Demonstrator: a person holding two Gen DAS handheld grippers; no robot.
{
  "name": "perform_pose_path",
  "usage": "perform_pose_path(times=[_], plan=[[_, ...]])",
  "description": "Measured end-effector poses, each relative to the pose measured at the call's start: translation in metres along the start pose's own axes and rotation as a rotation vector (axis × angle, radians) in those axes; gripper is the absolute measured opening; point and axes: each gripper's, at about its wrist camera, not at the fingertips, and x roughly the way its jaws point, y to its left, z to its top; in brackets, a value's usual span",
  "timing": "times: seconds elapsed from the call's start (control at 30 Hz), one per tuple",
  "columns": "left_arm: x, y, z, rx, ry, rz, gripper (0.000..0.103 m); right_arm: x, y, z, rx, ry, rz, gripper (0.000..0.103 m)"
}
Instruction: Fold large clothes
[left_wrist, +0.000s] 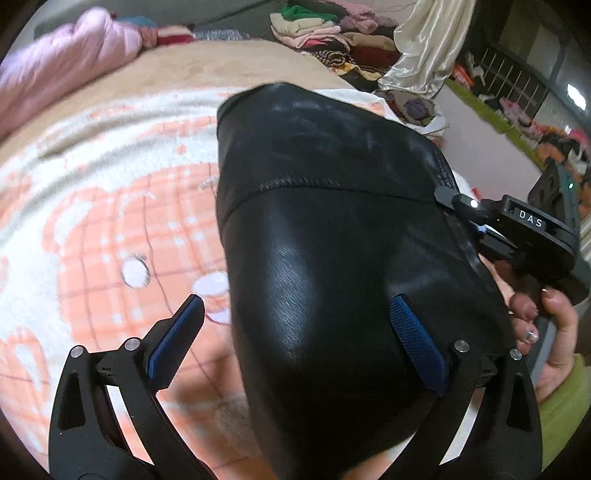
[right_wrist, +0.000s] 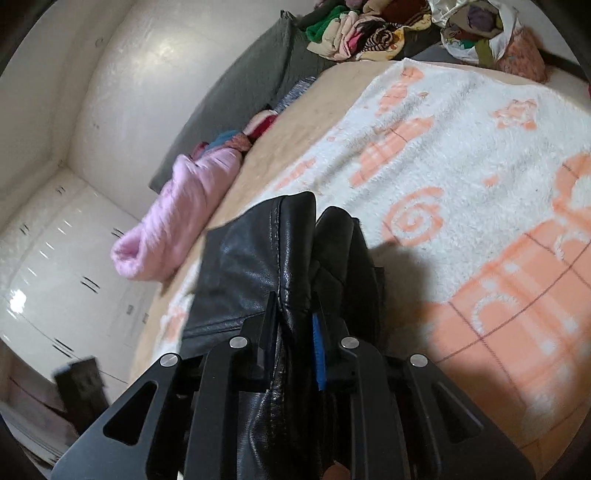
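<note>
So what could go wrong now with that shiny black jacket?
1. The right hand-held gripper is shut on just a bunched edge of the black leather jacket; the smooth leather could slip out if pulled.
2. The left hand-held gripper stands open, with one pad against the jacket and gripping nothing, so the fold might flop open or end up uneven.
3. The jacket might drag and wrinkle the fluffy orange-and-white blanket underneath.

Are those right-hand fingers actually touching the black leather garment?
Touching. The right wrist view shows the right gripper shut, its fingers pinching a fold of the black leather garment.
</note>
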Motion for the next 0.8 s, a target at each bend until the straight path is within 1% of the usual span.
perform_pose_path(times=[0.1, 0.17, 0.2, 0.27, 0.3, 0.33, 0.4, 0.47, 0.57, 0.63, 0.67, 0.7, 0.73, 0.8], plan=[[0.001, 0.014, -0.006, -0.084, 0.022, -0.114, 0.095, -0.008, 0.016, 0.003, -0.051, -0.029, 0.044, 0.015], [0.003, 0.018, -0.009, -0.104, 0.022, -0.133, 0.095, -0.009, 0.021, 0.003, -0.076, -0.039, 0.065, 0.015], [0.004, 0.019, -0.01, -0.106, 0.022, -0.141, 0.095, -0.009, 0.021, 0.003, -0.084, -0.037, 0.057, 0.015], [0.01, 0.022, -0.013, -0.131, 0.05, -0.169, 0.095, -0.002, 0.014, 0.003, -0.086, -0.014, -0.009, 0.015], [0.013, 0.022, -0.015, -0.141, 0.068, -0.183, 0.095, 0.003, 0.009, 0.002, -0.096, 0.001, -0.069, 0.015], [0.019, 0.022, -0.017, -0.149, 0.085, -0.192, 0.095, 0.008, 0.005, 0.0, -0.102, 0.006, -0.102, 0.019], [0.022, 0.023, -0.021, -0.153, 0.087, -0.191, 0.095, 0.016, -0.006, -0.004, -0.069, 0.022, -0.13, 0.024], [0.024, 0.026, -0.023, -0.17, 0.088, -0.207, 0.095, 0.015, -0.008, -0.004, -0.059, 0.021, -0.134, 0.028], [0.021, 0.031, -0.028, -0.178, 0.09, -0.212, 0.095, 0.009, -0.001, -0.004, -0.076, 0.018, -0.135, 0.039], [0.018, 0.033, -0.029, -0.179, 0.091, -0.207, 0.095, 0.0, 0.003, -0.002, -0.075, 0.007, -0.139, 0.065], [0.017, 0.033, -0.028, -0.176, 0.09, -0.204, 0.095, -0.008, 0.006, 0.0, -0.073, -0.009, -0.118, 0.069], [0.016, 0.032, -0.028, -0.172, 0.089, -0.2, 0.095, -0.018, 0.01, 0.002, -0.073, -0.037, -0.088, 0.083], [0.014, 0.032, -0.028, -0.169, 0.089, -0.196, 0.095, -0.029, 0.015, 0.005, -0.075, -0.062, -0.077, 0.093], [0.012, 0.032, -0.027, -0.169, 0.09, -0.195, 0.095, -0.047, 0.022, 0.006, -0.089, -0.087, -0.057, 0.093]])
